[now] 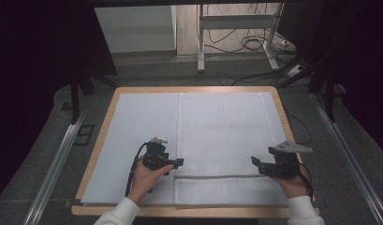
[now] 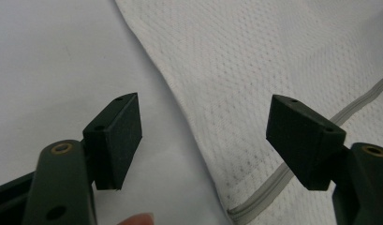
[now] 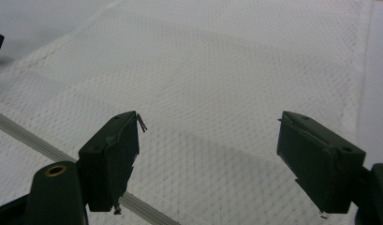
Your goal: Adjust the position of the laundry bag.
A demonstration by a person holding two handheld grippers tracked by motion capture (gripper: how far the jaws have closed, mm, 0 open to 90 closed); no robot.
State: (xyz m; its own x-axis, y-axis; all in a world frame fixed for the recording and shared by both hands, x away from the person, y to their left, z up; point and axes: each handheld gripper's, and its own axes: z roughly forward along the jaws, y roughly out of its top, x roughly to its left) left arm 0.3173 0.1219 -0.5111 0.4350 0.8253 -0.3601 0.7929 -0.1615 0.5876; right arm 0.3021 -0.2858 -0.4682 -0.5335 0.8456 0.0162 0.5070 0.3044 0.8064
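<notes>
The white mesh zip bag [image 1: 226, 140] is laid flat on the white-covered wooden table [image 1: 133, 131], so the left gripper [image 1: 176, 163] and right gripper [image 1: 255, 163] are poised, jaws wide and empty, at opposite ends of its grey zipper [image 1: 212, 177], presumably for pinching.

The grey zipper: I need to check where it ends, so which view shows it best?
The left gripper view: the zipper runs close up to its end at the mesh bag's edge. The high view shows its whole length as a thin line. The right gripper view shows a middle stretch.
</notes>
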